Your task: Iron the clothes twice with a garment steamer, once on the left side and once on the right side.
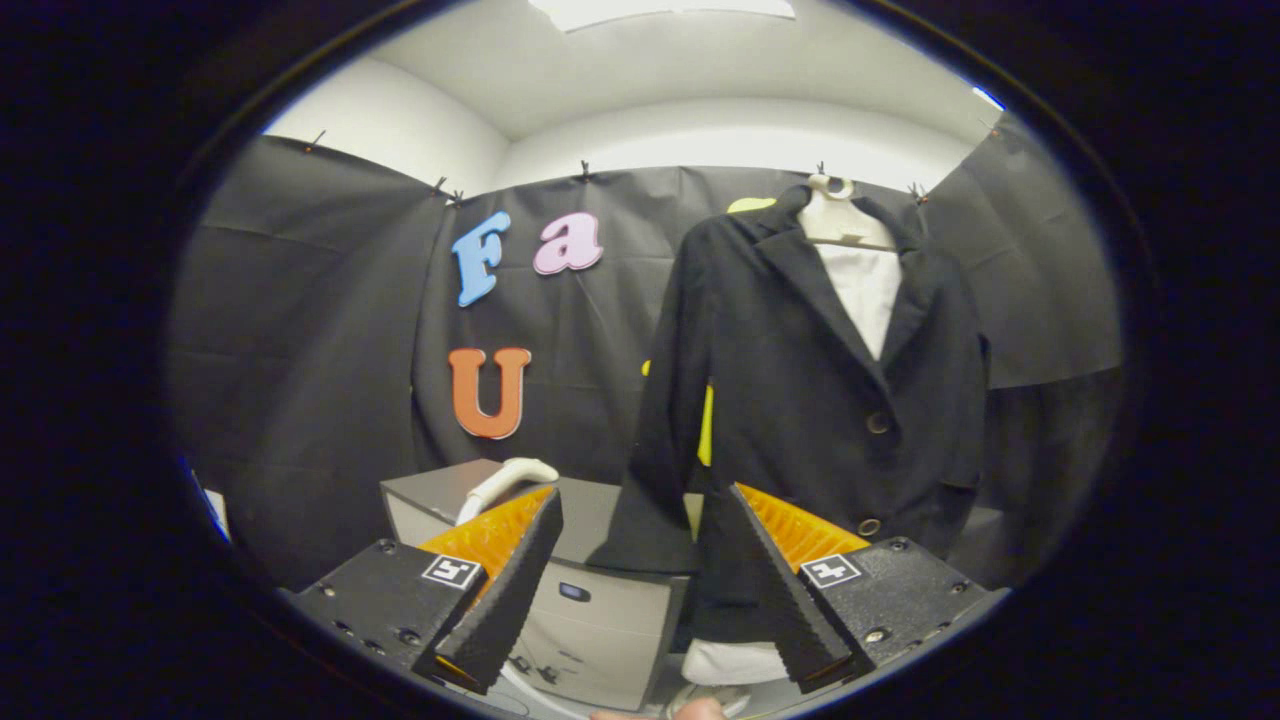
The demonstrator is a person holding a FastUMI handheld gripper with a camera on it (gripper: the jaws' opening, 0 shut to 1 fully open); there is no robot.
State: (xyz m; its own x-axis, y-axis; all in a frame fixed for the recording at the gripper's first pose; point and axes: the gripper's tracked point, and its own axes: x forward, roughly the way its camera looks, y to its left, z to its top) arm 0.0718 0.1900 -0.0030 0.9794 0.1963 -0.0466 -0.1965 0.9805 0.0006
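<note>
Holding the gripper (625, 570) out toward the booth wall, jaws spread wide, nothing between them, nothing touched by either finger. Plenty of gap there, with the grey steamer base (590, 610) showing straight through it.

Dark jacket (810, 400) hanging on a pale hanger (845, 215) beyond the fingers, ahead and off to the right-hand finger's side. Buttoned up the front, two buttons visible, lapels open at the top over a white shirt (870, 295). More white cloth peeking out under the jacket hem, low down just beside the right finger. Left sleeve of the jacket drooping down to roughly the level of the fingertips, hem partly covered by the right finger. Hard to say whether the jacket touches that finger or just sits behind it; looks like behind.

Steamer base sitting low, a boxy grey unit with a small dark window on its front face and some hose or cable looped at its foot. White steamer handle (505, 480) poking up at the base's far left corner, just beyond the left finger's tip, curving over to the right. Not gripped, well clear of the jaws' gap.

Bit of a fingertip (695, 710) showing right under the gripper, down below the base.

Black cloth all round behind, white ceiling above.
</note>
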